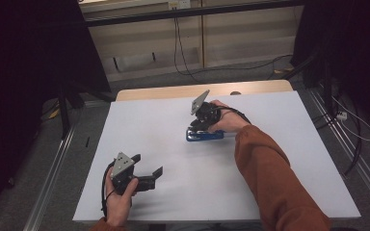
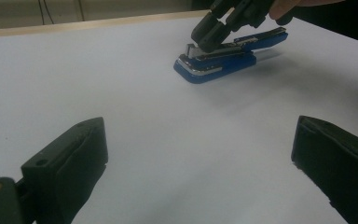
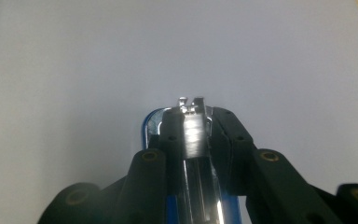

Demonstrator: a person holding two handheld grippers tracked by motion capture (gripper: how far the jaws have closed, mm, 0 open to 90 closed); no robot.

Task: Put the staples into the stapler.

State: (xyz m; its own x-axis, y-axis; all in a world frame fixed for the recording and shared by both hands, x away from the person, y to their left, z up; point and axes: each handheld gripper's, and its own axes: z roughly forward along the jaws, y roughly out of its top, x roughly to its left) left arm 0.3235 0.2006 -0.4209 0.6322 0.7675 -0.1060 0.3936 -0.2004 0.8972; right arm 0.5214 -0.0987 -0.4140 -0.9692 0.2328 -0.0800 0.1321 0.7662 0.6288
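— What's on the white counter (image 1: 279,159)?

— A blue stapler (image 1: 204,135) lies flat just right of the middle, toward the far side. The right gripper (image 1: 200,126) comes down on its front end, jaws pressed against both sides of the metal top strip, gripping it.

— And the other one?

— The left gripper (image 1: 149,164) rests at the near left edge, well apart from the stapler, jaws spread wide and holding nothing.

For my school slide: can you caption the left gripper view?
Right claw shut on blue stapler; left claw open.
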